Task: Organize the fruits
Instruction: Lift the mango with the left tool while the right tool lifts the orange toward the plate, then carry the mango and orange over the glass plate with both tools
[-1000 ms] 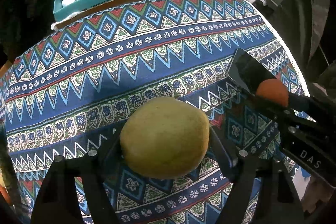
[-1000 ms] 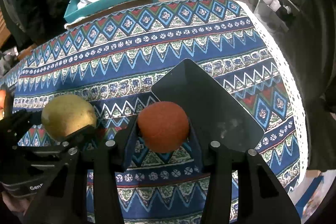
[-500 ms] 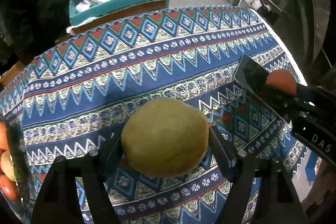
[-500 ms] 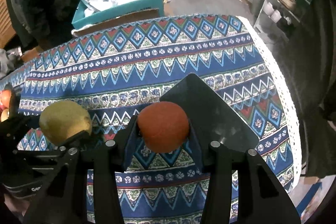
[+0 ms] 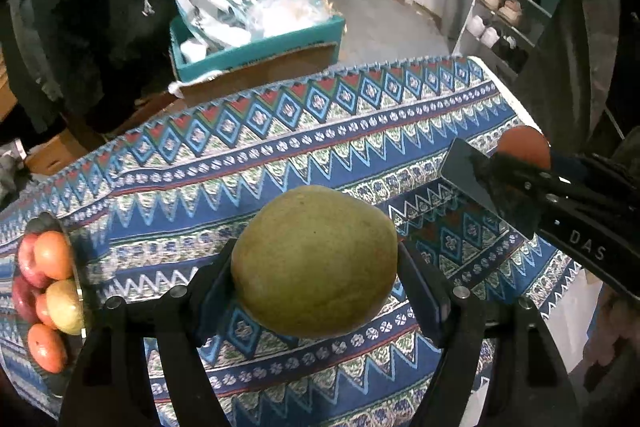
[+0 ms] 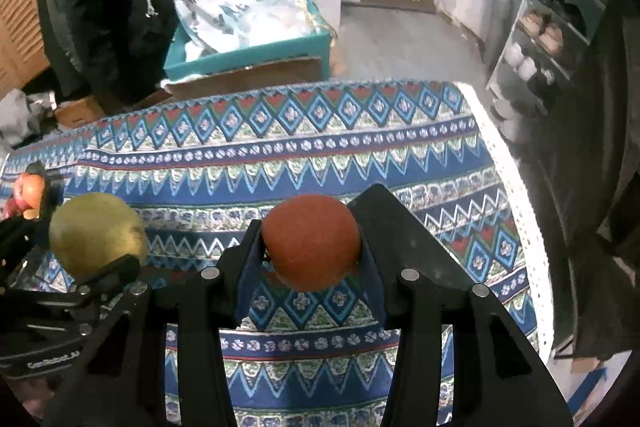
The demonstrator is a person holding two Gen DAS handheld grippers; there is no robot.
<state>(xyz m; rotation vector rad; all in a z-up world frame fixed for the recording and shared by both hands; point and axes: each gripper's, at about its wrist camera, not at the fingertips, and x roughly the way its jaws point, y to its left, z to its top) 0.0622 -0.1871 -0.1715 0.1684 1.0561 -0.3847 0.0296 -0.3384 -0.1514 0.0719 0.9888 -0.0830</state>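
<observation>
Now both fruits are airborne, and the bowl has come into view.

I hold the left gripper (image 5: pixel 316 267) clamped on the pear (image 5: pixel 315 261) and the right gripper (image 6: pixel 310 247) clamped on the orange (image 6: pixel 311 241), both above the cloth (image 5: pixel 280 155). Over the last second both rose; the tray (image 6: pixel 404 239) dropped away, and the fruit bowl (image 5: pixel 78 291) appeared at far left. I judge the lift done, with carry to the bowl next.

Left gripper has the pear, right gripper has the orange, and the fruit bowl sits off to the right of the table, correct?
Not quite. The left gripper holds the pear and the right gripper the orange, but the fruit bowl is at the table's left, as the left wrist view shows.
</observation>
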